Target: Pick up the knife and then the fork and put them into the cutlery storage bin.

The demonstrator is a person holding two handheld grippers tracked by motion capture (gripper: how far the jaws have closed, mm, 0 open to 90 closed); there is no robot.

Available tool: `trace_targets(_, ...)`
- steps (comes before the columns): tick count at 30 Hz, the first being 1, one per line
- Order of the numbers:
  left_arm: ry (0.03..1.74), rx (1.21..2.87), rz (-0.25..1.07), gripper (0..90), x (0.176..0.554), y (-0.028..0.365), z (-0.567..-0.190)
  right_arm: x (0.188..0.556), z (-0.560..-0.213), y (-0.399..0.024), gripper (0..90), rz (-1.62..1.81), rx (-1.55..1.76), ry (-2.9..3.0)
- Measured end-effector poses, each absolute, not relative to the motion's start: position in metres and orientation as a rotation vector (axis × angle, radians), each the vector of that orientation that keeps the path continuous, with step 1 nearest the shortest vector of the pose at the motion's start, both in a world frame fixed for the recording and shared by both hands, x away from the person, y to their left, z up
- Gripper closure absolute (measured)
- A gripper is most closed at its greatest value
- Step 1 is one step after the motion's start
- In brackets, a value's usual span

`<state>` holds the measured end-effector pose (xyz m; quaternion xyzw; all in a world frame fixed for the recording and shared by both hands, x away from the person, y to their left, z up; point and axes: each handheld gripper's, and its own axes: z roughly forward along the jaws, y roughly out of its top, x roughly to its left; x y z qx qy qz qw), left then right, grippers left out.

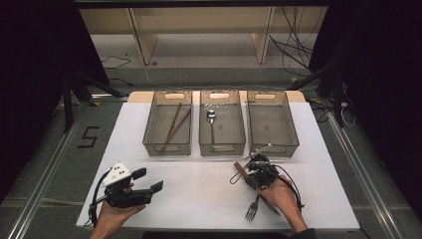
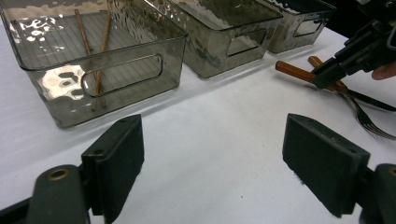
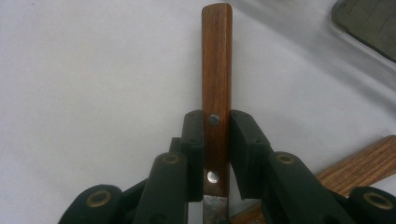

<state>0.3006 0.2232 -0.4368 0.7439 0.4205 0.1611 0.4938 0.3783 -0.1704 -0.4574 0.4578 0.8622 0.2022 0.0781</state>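
The right gripper point(image 3: 216, 154) is closing its two black jaws on the wooden handle of a knife point(image 3: 216, 60), and the pads are pressing the handle from both sides just beside its rivets, so the grasping step is, I think, in hand. The knife is lying on the white table point(image 1: 199, 194) at the near right, in front of the right bin point(image 1: 272, 122), with its blade pointing toward the person. The left gripper point(image 2: 212, 158) is resting at the near left with its jaws standing wide and nothing between them. The next move is probably calling for a straight lift and then a carry over the low wall of a bin; the right bin looks empty, so it seems to be the place for knives, but this is only my judgement. A fork point(image 1: 253, 208) with a similar wooden handle is lying touching or just beside the knife, so it could be dragged along at the lift. The left bin point(image 1: 168, 122) is holding chopsticks point(image 1: 175, 124), and the middle bin point(image 1: 222, 122) is holding a spoon point(image 1: 211, 119).
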Motion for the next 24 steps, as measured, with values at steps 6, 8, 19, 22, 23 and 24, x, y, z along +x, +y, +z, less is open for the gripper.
trace_targets(6, 1.025, 1.792, 0.391, 20.4, 0.301, 0.225, -0.437, 0.376, -0.454, -0.173, 76.9, 0.64, 1.353, 2.58)
trace_targets(8, 1.024, 1.79, 0.394, 20.4, 0.301, 0.225, -0.437, 0.376, -0.452, -0.175, 77.0, 0.669, 1.351, 2.58)
trace_targets(19, 1.024, 1.784, 0.397, 20.5, 0.3, 0.225, -0.437, 0.374, -0.438, -0.183, 77.0, 0.78, 1.35, 2.551)
trace_targets(22, 1.022, 1.781, 0.401, 20.5, 0.3, 0.226, -0.436, 0.374, -0.429, -0.186, 77.0, 0.83, 1.349, 2.533)
trace_targets(23, 1.024, 1.775, 0.401, 20.5, 0.3, 0.226, -0.436, 0.375, -0.425, -0.188, 77.0, 0.841, 1.346, 2.522)
trace_targets(24, 1.024, 1.772, 0.4, 20.5, 0.3, 0.226, -0.436, 0.375, -0.422, -0.19, 77.0, 0.856, 1.347, 2.513)
